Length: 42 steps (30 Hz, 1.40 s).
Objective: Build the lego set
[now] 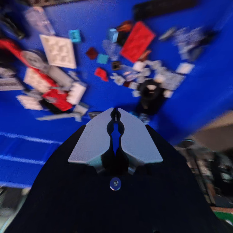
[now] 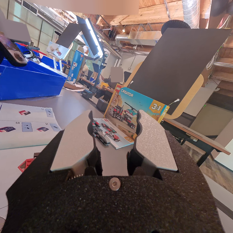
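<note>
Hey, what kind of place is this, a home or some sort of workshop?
Likely a workshop or studio, not a home: bare ceiling ducts, a light panel on a stand, and long worktables with a person working farther back.

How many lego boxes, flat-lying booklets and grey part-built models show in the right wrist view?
Boxes: 2, yellow box, blue box
Booklets: 2, open booklet, closed booklet
Models: 1, grey model
Total: 5
</note>
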{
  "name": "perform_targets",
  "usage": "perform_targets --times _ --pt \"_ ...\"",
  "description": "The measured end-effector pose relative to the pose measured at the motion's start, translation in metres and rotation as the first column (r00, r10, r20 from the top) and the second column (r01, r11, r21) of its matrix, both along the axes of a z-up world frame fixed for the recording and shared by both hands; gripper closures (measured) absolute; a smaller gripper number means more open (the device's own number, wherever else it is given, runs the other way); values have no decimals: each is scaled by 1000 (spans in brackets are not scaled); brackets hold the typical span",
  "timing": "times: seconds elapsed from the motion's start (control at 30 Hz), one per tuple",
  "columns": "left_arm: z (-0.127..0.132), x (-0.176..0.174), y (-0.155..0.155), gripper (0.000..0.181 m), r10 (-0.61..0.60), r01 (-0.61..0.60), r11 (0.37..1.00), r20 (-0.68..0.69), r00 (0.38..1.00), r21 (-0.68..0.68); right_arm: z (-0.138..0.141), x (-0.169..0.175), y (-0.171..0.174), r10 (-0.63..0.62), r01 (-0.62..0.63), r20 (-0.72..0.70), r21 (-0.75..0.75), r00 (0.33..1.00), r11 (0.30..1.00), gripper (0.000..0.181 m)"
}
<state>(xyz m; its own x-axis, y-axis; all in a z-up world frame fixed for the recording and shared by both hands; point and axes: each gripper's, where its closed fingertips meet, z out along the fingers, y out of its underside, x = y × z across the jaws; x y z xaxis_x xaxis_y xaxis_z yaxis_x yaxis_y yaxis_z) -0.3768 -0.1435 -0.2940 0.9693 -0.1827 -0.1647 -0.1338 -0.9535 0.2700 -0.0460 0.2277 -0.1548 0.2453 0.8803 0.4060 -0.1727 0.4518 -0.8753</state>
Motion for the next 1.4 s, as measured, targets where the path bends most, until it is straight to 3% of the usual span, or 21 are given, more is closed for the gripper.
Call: perform_targets --times 0.07,0.13,0.3,0.43,0.67,0.7,0.8,0.87,0.93,0.97,1.07,1.2,1.27,1.3,1.33,1.37,1.4 --pt "7 31 11 177 42 -66 992 210 977 105 0 0 0 4 -4 -4 -11 1000 1000 115" --pt "22 42 19 174 38 -89 983 297 954 162 1 0 -1 8 -8 -6 -11 1000 1000 115" --pt "17 49 7 156 -131 127 991 379 916 38 -1 -2 -3 15 -15 9 0 1000 1000 115" --pt "5 44 8 149 -263 282 959 356 897 0 1 1 -1 1 -1 4 6 1000 1000 116" --pt "3 51 10 145 -223 247 969 440 870 2 -4 -1 3 -23 22 36 15 999 1000 119" --pt "2 46 11 155 -229 257 966 400 888 -18 -5 -2 1 -21 20 45 21 999 1000 119" --pt "13 24 8 154 -250 269 962 235 939 -51 -7 -3 0 -20 18 60 28 998 999 119" --pt "37 23 27 155 -122 89 983 202 972 163 -5 -2 0 -19 17 49 26 999 1000 119" --pt "67 36 42 144 -11 -82 925 241 970 372 -3 -2 -1 -10 10 37 22 999 1000 119" --pt "77 44 43 138 -6 -96 899 231 973 427 -3 -2 -2 -7 6 37 23 999 1000 119" --pt "72 70 32 130 -42 -12 890 108 993 456 -4 -4 -5 7 -8 47 32 999 999 119" --pt "31 93 14 131 -130 161 913 -108 986 375 -1 -3 -6 6 -7 36 37 999 999 119" --pt "14 83 8 139 -201 289 908 -289 936 305 2 -1 -6 5 -6 21 36 1000 999 119" --pt "11 73 4 149 -267 375 900 -399 877 221 4 0 -6 4 -5 14 37 1000 999 119" --pt "11 64 1 148 -336 448 883 -481 810 139 5 1 -6 2 -2 9 41 1000 999 119" --pt "12 62 1 149 -358 472 874 -506 785 113 6 2 -7 -2 2 6 45 1000 999 120" --pt "15 63 1 150 -328 447 882 -483 812 151 7 3 -7 -4 4 3 47 1000 999 120"
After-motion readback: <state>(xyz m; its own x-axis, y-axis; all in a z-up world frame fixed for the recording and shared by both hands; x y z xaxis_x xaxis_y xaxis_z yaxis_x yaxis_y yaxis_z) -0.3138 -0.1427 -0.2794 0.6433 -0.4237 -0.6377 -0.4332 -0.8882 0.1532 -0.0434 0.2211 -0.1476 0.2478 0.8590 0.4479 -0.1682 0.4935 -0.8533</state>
